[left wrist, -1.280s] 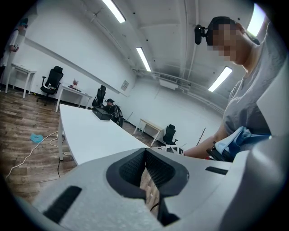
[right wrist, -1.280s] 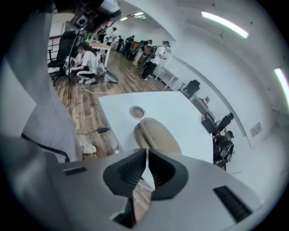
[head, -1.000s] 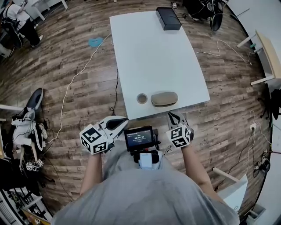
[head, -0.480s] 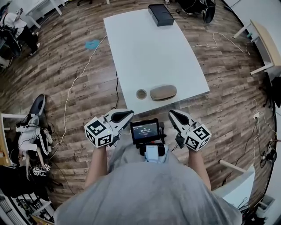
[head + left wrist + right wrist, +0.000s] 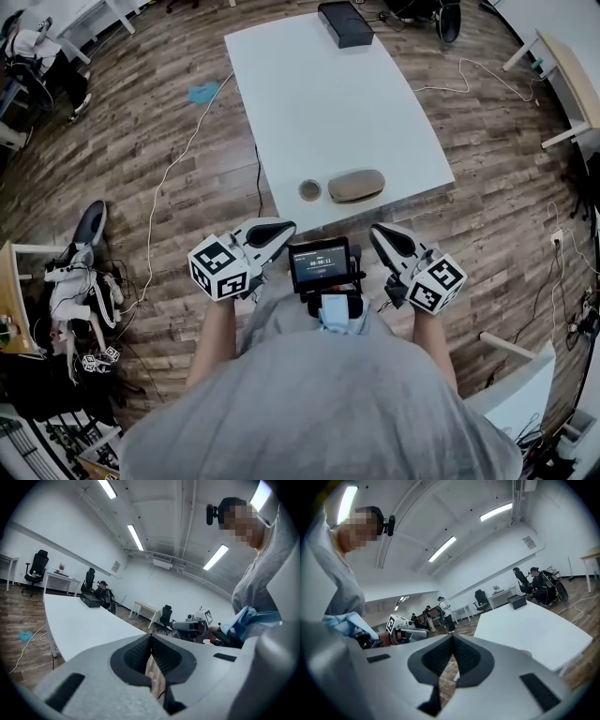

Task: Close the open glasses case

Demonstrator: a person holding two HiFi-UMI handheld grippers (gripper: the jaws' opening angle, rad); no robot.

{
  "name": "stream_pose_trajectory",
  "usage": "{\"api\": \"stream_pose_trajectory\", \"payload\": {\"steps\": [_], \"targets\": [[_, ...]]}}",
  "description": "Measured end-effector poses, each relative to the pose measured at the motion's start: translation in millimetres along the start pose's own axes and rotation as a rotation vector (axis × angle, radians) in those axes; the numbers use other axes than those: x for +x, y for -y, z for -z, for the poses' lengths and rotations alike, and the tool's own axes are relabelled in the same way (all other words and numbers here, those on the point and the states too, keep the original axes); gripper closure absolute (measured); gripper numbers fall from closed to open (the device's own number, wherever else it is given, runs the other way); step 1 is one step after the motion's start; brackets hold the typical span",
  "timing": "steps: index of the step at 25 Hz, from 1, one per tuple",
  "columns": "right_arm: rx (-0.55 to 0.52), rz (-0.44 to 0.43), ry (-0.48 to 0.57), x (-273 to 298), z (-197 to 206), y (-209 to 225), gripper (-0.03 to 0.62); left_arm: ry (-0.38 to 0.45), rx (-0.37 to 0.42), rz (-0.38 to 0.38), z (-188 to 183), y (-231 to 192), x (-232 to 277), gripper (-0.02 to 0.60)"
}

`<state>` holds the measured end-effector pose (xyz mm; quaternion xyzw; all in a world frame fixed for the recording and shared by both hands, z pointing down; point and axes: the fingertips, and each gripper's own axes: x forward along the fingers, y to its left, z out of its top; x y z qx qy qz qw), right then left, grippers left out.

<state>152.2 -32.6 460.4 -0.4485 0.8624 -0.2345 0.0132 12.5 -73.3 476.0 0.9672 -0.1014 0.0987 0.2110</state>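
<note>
- The glasses case (image 5: pixel 356 186), a grey-brown oval, lies near the table's near edge, just above the centre of the head view; it shows as one rounded shape.
- A small round object (image 5: pixel 310 190) sits just left of the case, apart from it.
- The white table (image 5: pixel 328 103) runs up to the top of the frame, with a black box (image 5: pixel 344 23) at its far end.
- The left gripper (image 5: pixel 279 228) is held below the table edge, lower left of the case, its jaws pressed together on nothing.
- The right gripper (image 5: pixel 379 233) is held lower right of the case, its jaws likewise together and empty.
- Both grippers are off the table, well apart from the case.
- A small screen (image 5: pixel 319 265) sits between the two grippers.
</note>
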Motion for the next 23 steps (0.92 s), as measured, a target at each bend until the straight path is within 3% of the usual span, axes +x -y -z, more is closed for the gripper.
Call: {"api": "stream_pose_trajectory", "payload": {"steps": [14,23], "targets": [[0.017,0.008,0.032,0.1,-7.1,-2.4,0.563,-0.003,0.038,0.0,-10.1,-6.3,-7.8,0.563],[0.063,0.011,0.008,-0.5,6.5,-5.4,0.563,-0.021,0.001,-0.011,4.5,-6.2,-16.5,0.563]]}}
